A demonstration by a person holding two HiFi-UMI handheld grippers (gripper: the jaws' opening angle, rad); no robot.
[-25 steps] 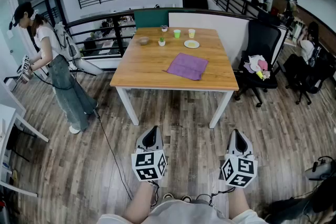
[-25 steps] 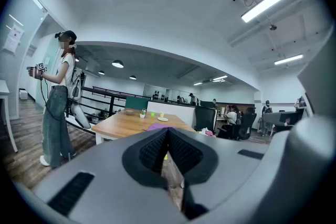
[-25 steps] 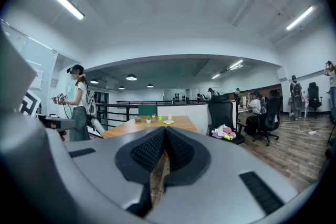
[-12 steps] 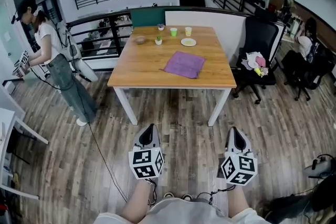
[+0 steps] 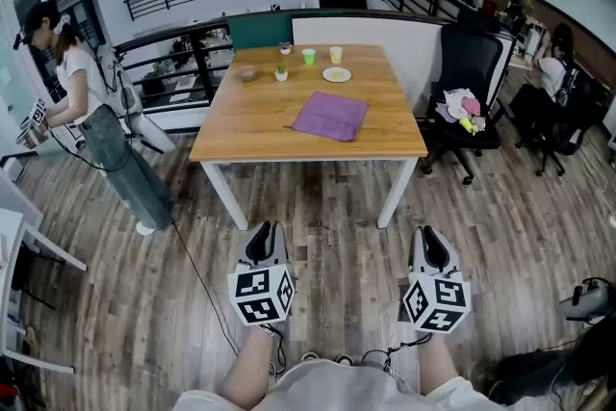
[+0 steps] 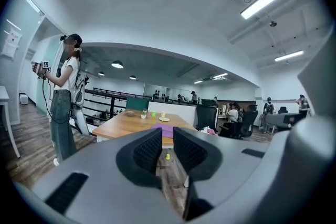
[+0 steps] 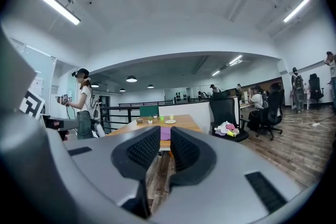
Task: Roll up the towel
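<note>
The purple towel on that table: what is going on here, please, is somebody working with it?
Nobody is handling it yet. The purple towel lies flat and unrolled on the wooden table. The person wearing the camera stands on the floor short of the table, holding the left gripper and the right gripper low in front. The jaws of both have just been opening a little and stand slightly apart, with nothing between them. Another person stands off to the left.
</note>
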